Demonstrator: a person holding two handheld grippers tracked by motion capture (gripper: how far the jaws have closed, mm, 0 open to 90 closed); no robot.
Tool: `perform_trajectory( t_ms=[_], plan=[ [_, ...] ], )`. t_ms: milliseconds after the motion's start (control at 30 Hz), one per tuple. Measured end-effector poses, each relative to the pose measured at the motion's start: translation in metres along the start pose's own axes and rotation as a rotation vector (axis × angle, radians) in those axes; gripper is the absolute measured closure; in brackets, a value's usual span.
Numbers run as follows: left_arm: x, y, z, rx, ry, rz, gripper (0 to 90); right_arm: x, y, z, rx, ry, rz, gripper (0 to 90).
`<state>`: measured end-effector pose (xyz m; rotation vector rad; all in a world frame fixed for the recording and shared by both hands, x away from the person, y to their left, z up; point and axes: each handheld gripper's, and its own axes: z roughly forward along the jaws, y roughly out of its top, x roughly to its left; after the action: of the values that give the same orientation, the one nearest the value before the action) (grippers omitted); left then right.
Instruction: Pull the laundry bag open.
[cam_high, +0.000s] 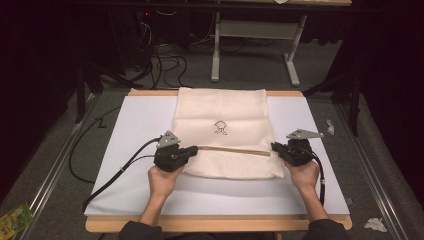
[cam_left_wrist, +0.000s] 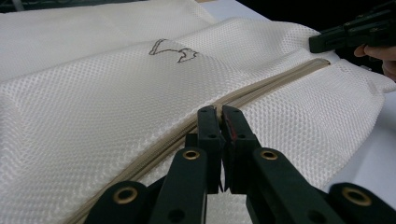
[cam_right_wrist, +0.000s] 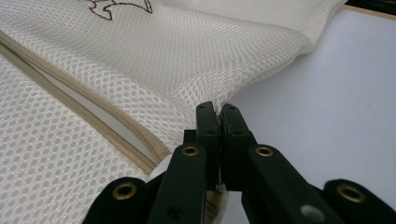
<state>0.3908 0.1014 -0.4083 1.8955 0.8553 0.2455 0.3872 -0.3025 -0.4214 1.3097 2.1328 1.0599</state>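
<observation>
High view from above my station: a cream mesh laundry bag (cam_high: 225, 132) lies on the white board (cam_high: 140, 125), reaching from its far edge toward the middle, with my left gripper (cam_high: 192, 150) and right gripper (cam_high: 274, 146) at either end of its tan zipper (cam_high: 235, 150). Left gripper view adds what the overhead cannot: jaws clamped shut on the zipper's end (cam_left_wrist: 217, 114), a small embroidered outline (cam_left_wrist: 170, 50) beyond. Right gripper view shows my jaws pinching the bag's edge (cam_right_wrist: 217, 108) beside the zipper. Cables (cam_high: 165, 60) and table legs (cam_high: 216, 50) crowd the dark floor behind.
</observation>
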Motion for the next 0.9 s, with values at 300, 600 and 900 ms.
perform_trajectory(
  t_ms=[300,600,900],
  plan=[
    [0.002,0.002,-0.005,-0.002,0.014,0.001,87.3,-0.002,-0.001,0.002,0.003,0.002,0.009,89.4],
    [0.007,0.0,-0.011,-0.011,0.027,-0.015,87.3,-0.004,-0.003,-0.001,0.008,-0.011,0.0,89.3],
    [0.011,-0.002,-0.017,-0.021,0.033,-0.01,87.2,-0.003,-0.001,-0.002,0.017,-0.016,-0.006,89.3]
  ],
)
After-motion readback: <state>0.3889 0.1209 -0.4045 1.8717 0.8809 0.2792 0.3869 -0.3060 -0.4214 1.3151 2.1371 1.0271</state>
